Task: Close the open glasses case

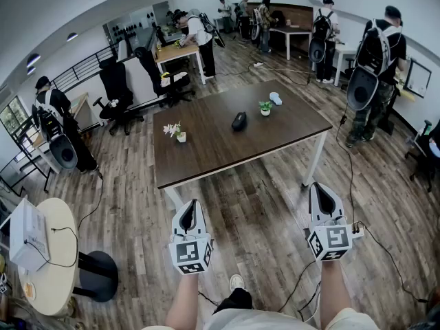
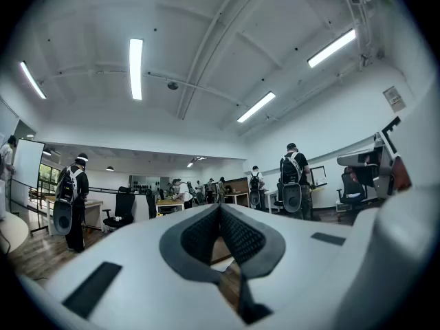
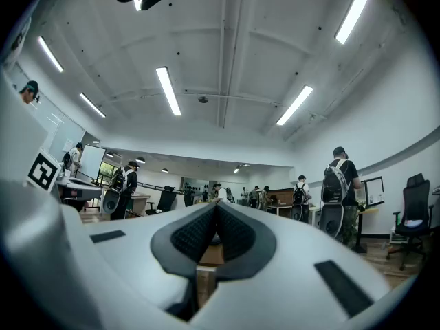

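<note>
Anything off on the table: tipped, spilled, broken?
Nothing stands out. The green potted plant and the flower pot stand upright; the dark glasses case lies between them, a pale object beyond. No spill seen. Whether the case is open is too small to tell.

The right gripper (image 3: pixel 217 206) pointed slightly upward with its jaws pressed together, the ribbed dark pads (image 3: pixel 191 236) meeting at the tips and nothing held between them. Through the small gap below the tips showed a sliver of brown wooden surface (image 3: pixel 210 255). Ahead to the right stood a person with a backpack (image 3: pixel 340 188), and ahead to the left another person (image 3: pixel 125 183). Strip lights (image 3: pixel 168 90) ran overhead.
</note>
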A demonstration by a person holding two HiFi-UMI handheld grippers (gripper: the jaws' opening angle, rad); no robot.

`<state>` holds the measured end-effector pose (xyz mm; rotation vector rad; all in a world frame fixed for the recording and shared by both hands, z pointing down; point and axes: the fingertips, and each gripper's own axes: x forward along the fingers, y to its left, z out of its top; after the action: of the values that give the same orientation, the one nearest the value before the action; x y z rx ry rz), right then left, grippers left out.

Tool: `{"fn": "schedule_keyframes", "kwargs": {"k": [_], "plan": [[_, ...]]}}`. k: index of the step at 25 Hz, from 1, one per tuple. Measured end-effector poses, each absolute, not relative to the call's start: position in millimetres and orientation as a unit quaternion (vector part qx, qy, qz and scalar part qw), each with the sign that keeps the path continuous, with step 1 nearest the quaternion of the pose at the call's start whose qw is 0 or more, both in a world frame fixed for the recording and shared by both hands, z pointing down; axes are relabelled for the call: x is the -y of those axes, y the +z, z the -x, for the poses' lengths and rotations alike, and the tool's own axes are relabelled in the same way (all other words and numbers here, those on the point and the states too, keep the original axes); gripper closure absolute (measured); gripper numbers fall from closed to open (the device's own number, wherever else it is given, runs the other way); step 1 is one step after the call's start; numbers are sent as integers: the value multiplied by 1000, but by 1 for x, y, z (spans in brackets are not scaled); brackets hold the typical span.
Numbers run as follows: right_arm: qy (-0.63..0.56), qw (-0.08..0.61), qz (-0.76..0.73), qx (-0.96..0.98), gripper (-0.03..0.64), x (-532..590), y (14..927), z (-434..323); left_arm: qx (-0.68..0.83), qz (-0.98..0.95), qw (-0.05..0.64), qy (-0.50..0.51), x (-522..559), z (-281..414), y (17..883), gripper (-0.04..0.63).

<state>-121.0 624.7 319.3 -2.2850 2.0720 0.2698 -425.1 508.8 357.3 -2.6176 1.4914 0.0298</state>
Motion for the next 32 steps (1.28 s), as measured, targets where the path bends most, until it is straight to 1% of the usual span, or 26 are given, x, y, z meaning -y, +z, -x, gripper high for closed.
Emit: {"fn": "schedule_keyframes", "kwargs": {"k": [11,15,17,22,32], "plan": [[92,21,735,-671,617,-615,319,133,-497,865,64,17,-501,437,355,594],[86,44,727,-680,615,-600,323,135,-498,864,66,12,-487,438,361,594],[83,43,722,-685,615,-589,328,138,-499,864,67,7,-477,438,366,594],[83,18,721,-688,615,-547,340,147,-498,864,71,-1,-440,440,376,594],[73,7,723,-687,615,-439,345,165,-492,869,58,10,-332,454,384,594]]}}
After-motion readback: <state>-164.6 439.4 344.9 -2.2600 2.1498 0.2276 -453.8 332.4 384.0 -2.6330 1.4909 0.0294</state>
